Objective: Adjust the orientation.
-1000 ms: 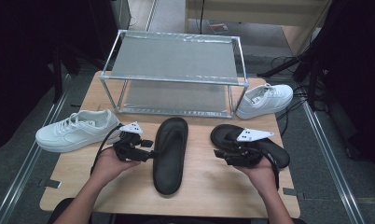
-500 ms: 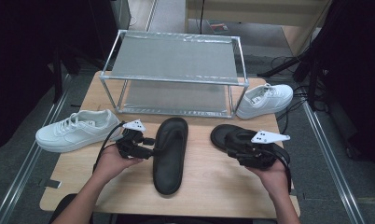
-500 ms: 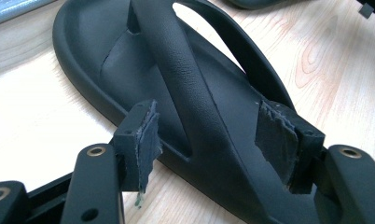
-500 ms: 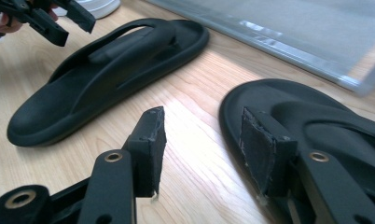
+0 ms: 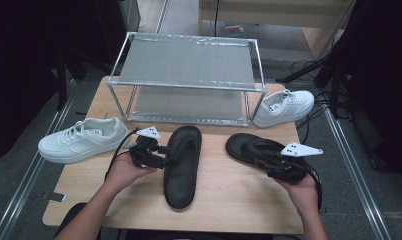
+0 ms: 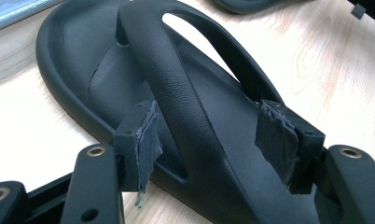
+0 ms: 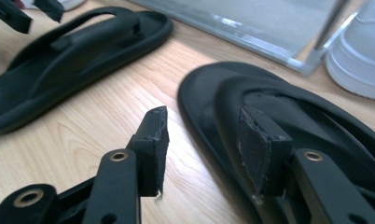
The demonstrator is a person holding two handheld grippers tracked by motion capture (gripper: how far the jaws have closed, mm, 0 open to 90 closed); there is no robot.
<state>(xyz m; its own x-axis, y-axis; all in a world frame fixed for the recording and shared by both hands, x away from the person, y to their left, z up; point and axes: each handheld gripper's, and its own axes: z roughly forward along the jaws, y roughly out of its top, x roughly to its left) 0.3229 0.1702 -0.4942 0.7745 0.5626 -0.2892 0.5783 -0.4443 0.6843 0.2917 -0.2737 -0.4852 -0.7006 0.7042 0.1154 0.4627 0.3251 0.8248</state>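
So far nothing has reached the wire rack (image 5: 186, 62): both of its shelves are bare, and both black sandals lie flat on the counter (image 5: 224, 192) in front of it. The left gripper (image 5: 161, 155) has its jaws open astride the strap of the left sandal (image 6: 185, 93), the pads standing clear of it on either side. The right gripper (image 7: 202, 140) has just been narrowing its jaws over the rim of the right sandal (image 5: 254, 147), one pad outside the sole and one over the footbed, not yet pressing. Two white sneakers (image 5: 81, 140) sit at the counter's far edges, untouched. By my reading, gripping, lifting and shelving are all left to do
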